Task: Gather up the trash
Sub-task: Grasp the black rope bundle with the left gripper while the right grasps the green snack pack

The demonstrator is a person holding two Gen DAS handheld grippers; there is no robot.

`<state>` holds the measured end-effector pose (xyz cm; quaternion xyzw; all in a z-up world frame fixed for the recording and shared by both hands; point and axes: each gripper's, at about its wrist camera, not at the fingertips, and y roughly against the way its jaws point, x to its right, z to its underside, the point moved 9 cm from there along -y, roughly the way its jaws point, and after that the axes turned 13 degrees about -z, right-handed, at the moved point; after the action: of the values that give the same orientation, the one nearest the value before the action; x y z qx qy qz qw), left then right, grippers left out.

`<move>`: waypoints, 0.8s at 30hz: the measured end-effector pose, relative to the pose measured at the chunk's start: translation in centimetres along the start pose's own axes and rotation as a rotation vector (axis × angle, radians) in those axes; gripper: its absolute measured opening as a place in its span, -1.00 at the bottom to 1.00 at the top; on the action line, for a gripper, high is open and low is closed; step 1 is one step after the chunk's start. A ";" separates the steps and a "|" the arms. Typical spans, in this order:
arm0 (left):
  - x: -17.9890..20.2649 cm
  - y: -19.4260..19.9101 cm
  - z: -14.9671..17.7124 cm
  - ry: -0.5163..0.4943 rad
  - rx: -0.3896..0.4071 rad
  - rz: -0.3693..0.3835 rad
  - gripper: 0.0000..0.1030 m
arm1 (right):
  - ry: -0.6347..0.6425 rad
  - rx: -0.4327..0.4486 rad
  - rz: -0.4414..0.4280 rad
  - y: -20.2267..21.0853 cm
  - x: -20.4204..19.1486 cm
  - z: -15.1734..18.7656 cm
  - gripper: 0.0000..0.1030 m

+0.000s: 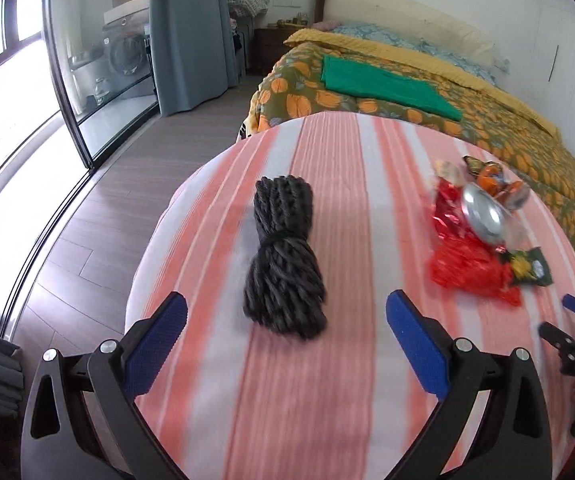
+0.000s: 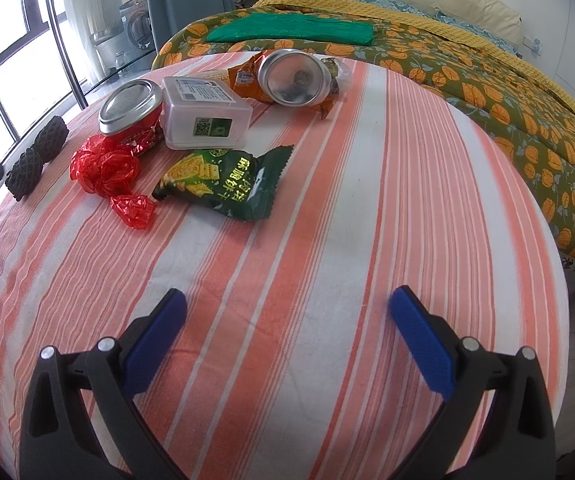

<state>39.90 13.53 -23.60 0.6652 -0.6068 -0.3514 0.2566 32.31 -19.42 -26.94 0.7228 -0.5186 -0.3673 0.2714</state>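
A black roll of bags [image 1: 285,256] lies on the striped table [image 1: 327,400], just ahead of my open, empty left gripper [image 1: 286,310]; it also shows at far left in the right wrist view [image 2: 37,158]. Trash lies in a group: red cellophane [image 2: 105,170], a green snack wrapper [image 2: 223,182], a red can [image 2: 131,110], a clear plastic box [image 2: 203,114], an orange wrapper [image 2: 247,78] and a silver can on its side [image 2: 293,76]. My right gripper [image 2: 287,306] is open and empty, well short of them.
A bed with an orange-patterned quilt [image 2: 507,92] and a folded green cloth [image 2: 291,28] stands behind the table. Glass doors [image 1: 87,80] and wood floor [image 1: 107,220] lie to the left. The table edge curves close on the left.
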 end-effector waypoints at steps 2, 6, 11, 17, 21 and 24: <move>-0.1 -1.8 -1.0 -0.006 -0.011 -0.020 0.91 | 0.001 0.000 0.001 0.0 0.0 0.0 0.91; 1.6 -4.1 -2.0 -0.074 -0.024 -0.043 0.87 | -0.009 0.001 -0.006 0.0 0.0 0.0 0.91; 3.2 -6.2 -2.1 -0.145 -0.052 -0.059 0.21 | -0.009 0.001 -0.005 0.0 0.0 0.0 0.91; 3.8 -2.9 0.2 -0.128 -0.049 0.003 -0.29 | -0.011 0.002 -0.008 0.0 0.1 0.0 0.91; 6.1 2.1 5.1 -0.100 -0.087 0.108 -0.28 | -0.010 0.002 -0.006 0.0 0.1 0.0 0.91; 8.3 4.7 7.7 -0.092 -0.078 0.151 -0.23 | -0.011 0.003 -0.007 0.0 0.1 0.1 0.91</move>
<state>31.09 5.38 -26.13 0.5903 -0.6523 -0.3844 0.2798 32.27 -19.52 -26.98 0.7232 -0.5178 -0.3715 0.2664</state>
